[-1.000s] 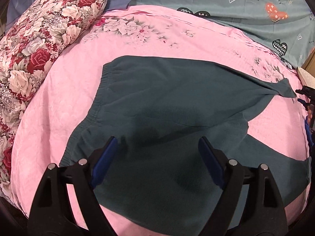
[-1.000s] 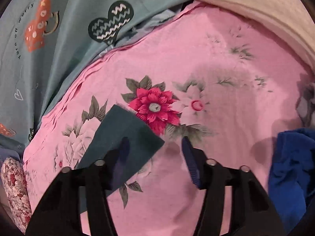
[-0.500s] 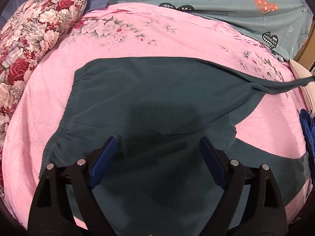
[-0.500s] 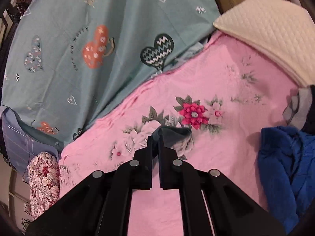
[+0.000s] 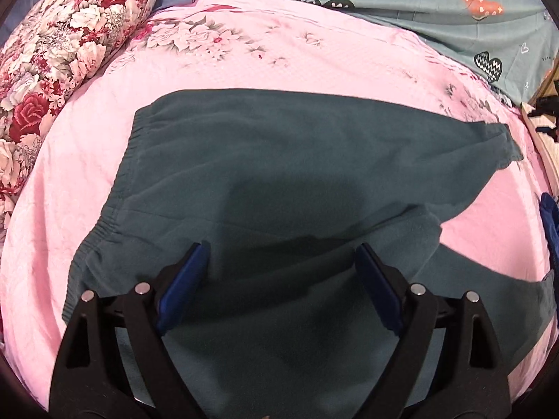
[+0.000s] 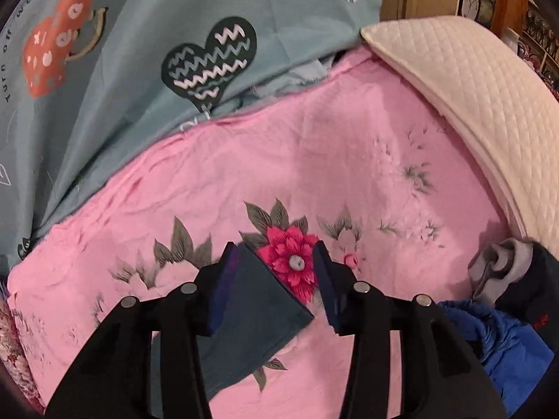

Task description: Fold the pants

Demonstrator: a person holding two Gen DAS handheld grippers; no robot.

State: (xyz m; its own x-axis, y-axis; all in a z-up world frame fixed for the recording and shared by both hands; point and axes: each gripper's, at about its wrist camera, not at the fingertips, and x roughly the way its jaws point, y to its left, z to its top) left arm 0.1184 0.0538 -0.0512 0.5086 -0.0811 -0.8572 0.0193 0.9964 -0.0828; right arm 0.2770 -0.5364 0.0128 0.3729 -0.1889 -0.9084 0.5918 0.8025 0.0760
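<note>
My left gripper [image 5: 281,276] hangs spread wide over the one pair of teal pants [image 5: 279,181]. Their long axis runs left to right ahead of it, waistband to its left, two legs trailing right. My right gripper [image 6: 274,272] has just been opening; one leg cuff [image 6: 251,314] lies between its parted pads, unpinched. Everything rests on a pink floral bedsheet [image 5: 265,52]. One floral pillow [image 5: 59,42] sits far left, one blue garment [image 6: 499,342] beside my right gripper.
</note>
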